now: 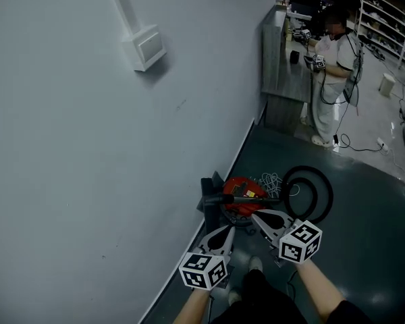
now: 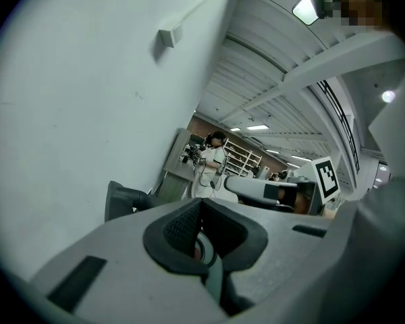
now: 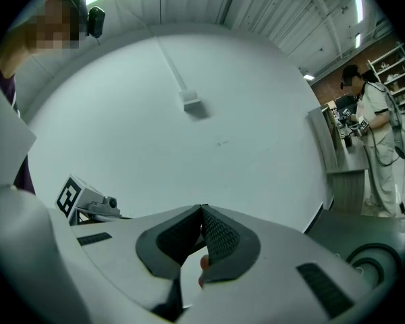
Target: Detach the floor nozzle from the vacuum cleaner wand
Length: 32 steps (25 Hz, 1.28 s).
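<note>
A red vacuum cleaner lies on the dark floor by the wall. Its dark wand runs left to the dark floor nozzle, which stands against the wall's foot. My left gripper hangs just short of the nozzle, jaws shut and empty. My right gripper hovers above the red body, also shut with nothing in it. In the left gripper view the shut left gripper points past the nozzle, with the right gripper beside it. The right gripper view shows its pads together, facing the wall.
A black hose coil and a white cable lie right of the vacuum. The grey wall carries a white box. A person stands at a grey counter far back.
</note>
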{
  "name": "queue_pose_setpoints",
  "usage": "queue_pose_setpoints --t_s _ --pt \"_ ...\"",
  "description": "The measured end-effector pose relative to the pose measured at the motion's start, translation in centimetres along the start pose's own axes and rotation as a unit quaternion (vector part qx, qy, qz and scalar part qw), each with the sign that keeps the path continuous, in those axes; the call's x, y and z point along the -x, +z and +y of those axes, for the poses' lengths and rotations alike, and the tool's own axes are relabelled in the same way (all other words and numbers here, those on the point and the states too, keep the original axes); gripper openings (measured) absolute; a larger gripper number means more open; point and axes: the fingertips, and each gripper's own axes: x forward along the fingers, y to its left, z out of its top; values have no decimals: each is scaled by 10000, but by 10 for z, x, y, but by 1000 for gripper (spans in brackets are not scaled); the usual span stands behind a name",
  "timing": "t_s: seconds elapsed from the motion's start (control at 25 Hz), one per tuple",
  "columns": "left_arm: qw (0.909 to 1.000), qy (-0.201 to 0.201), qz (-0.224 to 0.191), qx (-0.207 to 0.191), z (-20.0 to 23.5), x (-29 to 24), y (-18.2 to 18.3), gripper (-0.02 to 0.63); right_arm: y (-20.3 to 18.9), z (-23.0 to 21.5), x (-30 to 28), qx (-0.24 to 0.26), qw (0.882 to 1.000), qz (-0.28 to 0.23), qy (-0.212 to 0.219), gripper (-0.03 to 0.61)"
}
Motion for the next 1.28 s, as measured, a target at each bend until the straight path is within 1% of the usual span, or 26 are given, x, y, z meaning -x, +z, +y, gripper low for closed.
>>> queue_pose_setpoints --t_s 0.16,0.36,0.56,0.72,0.84,0.96,1.12,1.2,1.28 --pt "9999 41 -56 90 -3 -11 -9 5 3 -12 -8 32 10000 55 43 18" --pt "9982 435 -358 202 2 -28 -22 5 2 -26 -20 264 9992 252 143 18" --pt "9938 825 -667 322 15 -49 -38 5 -5 -35 -43 845 9939 536 466 18" --pt "9905 1012 -847 397 32 -65 -53 5 -16 -42 -62 1502 9828 818 703 20" --pt "9896 1046 -862 472 46 -74 -68 5 -22 -47 -72 1690 9784 865 822 21" --pt "9887 1052 -901 578 58 -79 -81 5 -29 -53 -78 1691 9772 906 906 21" --pt "9873 1012 -1009 700 68 -79 -88 5 -36 -60 -84 1690 9759 978 974 23" --pt "9868 955 -1097 708 69 -80 -92 5 -39 -61 -86 1712 9744 1028 1033 23" --pt "9856 877 -1281 664 73 -82 -96 5 -41 -60 -89 1780 9719 1064 1116 26"
